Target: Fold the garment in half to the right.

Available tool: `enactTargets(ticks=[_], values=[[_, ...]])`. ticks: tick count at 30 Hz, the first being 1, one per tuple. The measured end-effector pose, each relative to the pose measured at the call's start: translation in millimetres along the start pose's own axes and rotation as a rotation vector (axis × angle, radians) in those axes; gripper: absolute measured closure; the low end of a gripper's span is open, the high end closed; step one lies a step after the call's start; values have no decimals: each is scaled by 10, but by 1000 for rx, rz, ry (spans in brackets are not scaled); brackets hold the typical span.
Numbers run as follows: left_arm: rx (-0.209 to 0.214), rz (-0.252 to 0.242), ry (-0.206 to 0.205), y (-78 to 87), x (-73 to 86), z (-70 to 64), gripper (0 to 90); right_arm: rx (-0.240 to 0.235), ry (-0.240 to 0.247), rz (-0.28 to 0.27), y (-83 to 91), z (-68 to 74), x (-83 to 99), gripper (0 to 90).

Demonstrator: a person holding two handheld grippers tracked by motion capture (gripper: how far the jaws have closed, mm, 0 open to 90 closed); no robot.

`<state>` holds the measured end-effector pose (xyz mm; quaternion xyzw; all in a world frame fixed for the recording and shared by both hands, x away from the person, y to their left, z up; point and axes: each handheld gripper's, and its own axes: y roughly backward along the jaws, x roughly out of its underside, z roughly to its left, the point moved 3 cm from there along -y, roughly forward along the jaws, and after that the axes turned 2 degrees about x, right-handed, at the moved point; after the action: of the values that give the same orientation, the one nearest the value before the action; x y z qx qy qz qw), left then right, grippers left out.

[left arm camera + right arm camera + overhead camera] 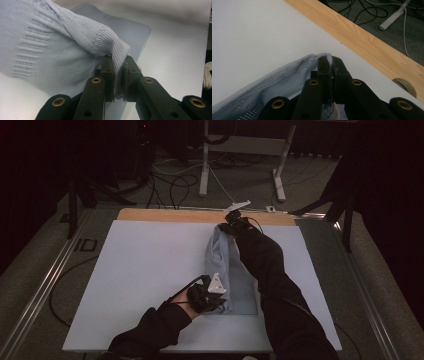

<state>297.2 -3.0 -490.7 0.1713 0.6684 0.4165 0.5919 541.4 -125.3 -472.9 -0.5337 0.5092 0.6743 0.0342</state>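
One desk [140, 270] carries the work, its top covered by a pale sheet with a strip of bare wood [170, 215] along the far edge. One garment lies on it: a light blue knit sweater [222, 262], stretched in a long narrow shape from the near middle of the desk toward the far edge, right of centre, with part of it flat on the sheet and an upper layer lifted between the two tools. There are two tools. The left tool [117, 75], at the near end of the sweater, has its jaws clenched on a fold of ribbed knit edge, the fabric pinched between the pads. The right tool [329, 67], at the far end close to the wooden strip, is likewise clamped nearly closed on the sweater's hem, holding it just above the sheet. One roll of tape [405, 86] sits in the wooden strip beside it.
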Motion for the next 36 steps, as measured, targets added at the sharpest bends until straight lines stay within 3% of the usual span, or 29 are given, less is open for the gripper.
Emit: enactTargets(ticks=[12,22,25,27,29,30,32,33,36], values=[[14,44,-39,-295,-105,-59,827,-6,-19,9,-54,-110,121,871],[17,65,-40,-468,-189,-53,828,-29,-18,20,-143,-141,188,851],[20,66,-40,-504,-208,-58,827,-20,-38,36,-154,-172,241,714],[27,68,-42,-523,-222,-65,827,-12,-46,45,-150,-191,253,691],[29,74,-41,-541,-230,-65,826,-12,-67,35,-104,-252,272,561],[31,73,-36,-550,-232,-64,826,-12,-67,35,-104,-252,272,561],[29,77,-37,-565,-237,-68,826,-11,-83,29,-72,-302,282,475],[30,80,-40,-572,-242,-68,824,0,-100,29,-28,-347,287,382],[30,77,-33,-584,-261,-69,823,7,-128,26,18,-394,293,319]])
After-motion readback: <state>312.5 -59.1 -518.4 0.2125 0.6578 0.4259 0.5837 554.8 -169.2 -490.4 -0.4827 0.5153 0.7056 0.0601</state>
